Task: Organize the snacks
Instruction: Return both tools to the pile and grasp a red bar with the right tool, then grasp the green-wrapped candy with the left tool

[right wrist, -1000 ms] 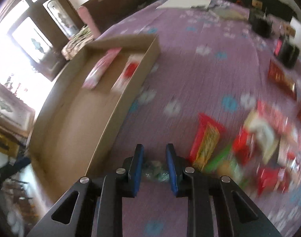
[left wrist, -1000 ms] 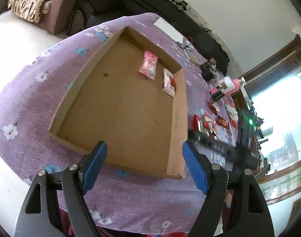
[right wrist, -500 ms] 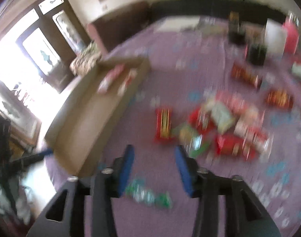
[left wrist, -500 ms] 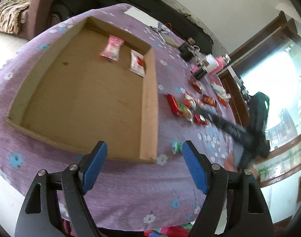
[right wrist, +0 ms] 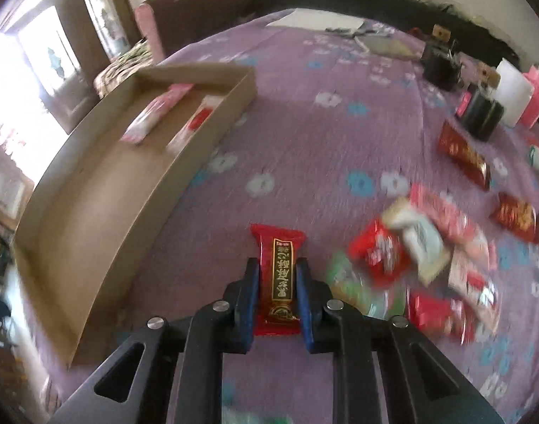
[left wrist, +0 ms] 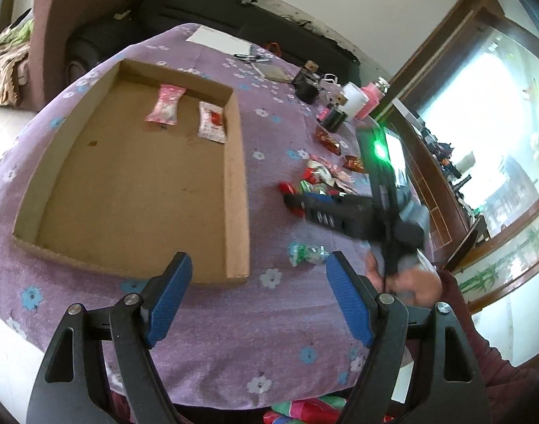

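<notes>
My right gripper [right wrist: 277, 282] pinches the red snack bar [right wrist: 278, 275] lengthwise, w/ its long axis along my fingers, cardboard tray [right wrist: 93, 243] lying to the left across the purple cloth [right wrist: 322, 134], while my left gripper [left wrist: 259, 296] hangs spread wide & empty nr the tray's corner.

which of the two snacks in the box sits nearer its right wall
The white-and-red packet, beside the right wall; the pink packet lies further left in the box.

Floral purple tablecloth [left wrist: 255, 318] under cardboard tray [left wrist: 236, 190]
</notes>
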### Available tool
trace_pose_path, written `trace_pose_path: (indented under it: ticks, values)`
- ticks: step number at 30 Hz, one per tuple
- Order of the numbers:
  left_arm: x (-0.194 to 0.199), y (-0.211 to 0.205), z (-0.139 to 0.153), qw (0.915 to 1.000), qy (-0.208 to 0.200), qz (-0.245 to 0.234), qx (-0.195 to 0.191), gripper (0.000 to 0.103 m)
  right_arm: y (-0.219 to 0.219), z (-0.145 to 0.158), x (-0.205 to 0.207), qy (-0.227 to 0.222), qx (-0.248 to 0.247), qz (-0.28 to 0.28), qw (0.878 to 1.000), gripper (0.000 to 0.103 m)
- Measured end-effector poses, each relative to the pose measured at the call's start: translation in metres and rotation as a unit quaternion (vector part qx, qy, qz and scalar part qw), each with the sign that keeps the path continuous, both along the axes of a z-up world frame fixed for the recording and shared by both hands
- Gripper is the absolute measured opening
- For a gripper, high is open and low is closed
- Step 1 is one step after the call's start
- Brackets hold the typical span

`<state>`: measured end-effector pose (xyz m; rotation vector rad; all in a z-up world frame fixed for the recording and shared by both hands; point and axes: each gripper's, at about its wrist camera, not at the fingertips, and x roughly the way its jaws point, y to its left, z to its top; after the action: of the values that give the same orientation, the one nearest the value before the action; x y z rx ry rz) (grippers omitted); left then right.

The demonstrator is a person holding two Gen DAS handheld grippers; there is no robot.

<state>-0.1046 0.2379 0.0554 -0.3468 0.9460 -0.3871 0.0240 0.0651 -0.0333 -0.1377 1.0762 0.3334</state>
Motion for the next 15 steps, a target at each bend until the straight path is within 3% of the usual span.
trace_pose_path:
  ticks: [4,9,12,15]
  values:
    - [0.003,-0.021,-0.003,0.9996,-0.002,-0.023,0.016,0.078,-0.029,0.001,-0.033,0.007,0.000,-0.005,1.000,0.020]
    - [0.013,-0.059,-0.013,0.9959,-0.012,-0.067,0.060,0.078,-0.097,0.001,-0.063,0.007,0.023,-0.063,0.998,0.020]
    - [0.022,-0.095,-0.025,0.9882,-0.020,-0.112,0.103,0.078,-0.126,0.001,-0.073,0.004,0.032,-0.089,0.996,0.020]
    - [0.030,-0.133,-0.040,0.9744,-0.034,-0.152,0.162,0.078,-0.139,0.002,-0.080,0.003,0.053,-0.096,0.994,0.020]
